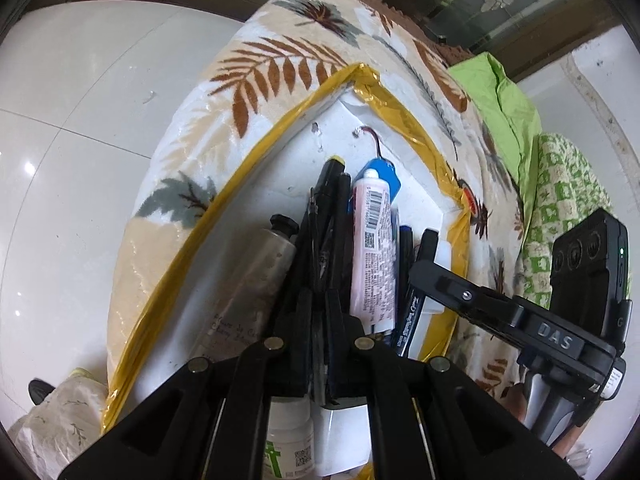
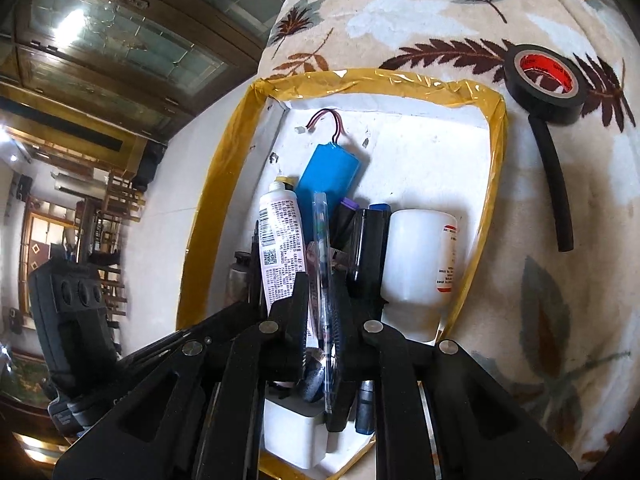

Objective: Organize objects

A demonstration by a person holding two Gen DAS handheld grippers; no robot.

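Observation:
A white box with a yellow-taped rim [image 1: 280,120] [image 2: 360,80] lies on a leaf-patterned blanket. It holds a blue battery pack [image 2: 328,168], a pink-white tube [image 1: 374,240] [image 2: 280,248], a silver tube [image 1: 256,272], black markers [image 2: 368,248] and a white bottle [image 2: 420,256]. My left gripper [image 1: 316,304] is inside the box, shut on a thin black pen [image 1: 314,232]. My right gripper [image 2: 322,300] is also in the box, open, with a clear pen [image 2: 322,240] lying loose between its fingers. Its fingers [image 1: 424,268] show in the left wrist view over the box's right side.
A black tape roll [image 2: 544,84] and a black foam tube [image 2: 554,184] lie on the blanket [image 2: 400,12] right of the box. Green cloth [image 1: 504,100] lies beyond the box. White tiled floor [image 1: 80,120] and a wooden cabinet [image 2: 120,40] are to the left.

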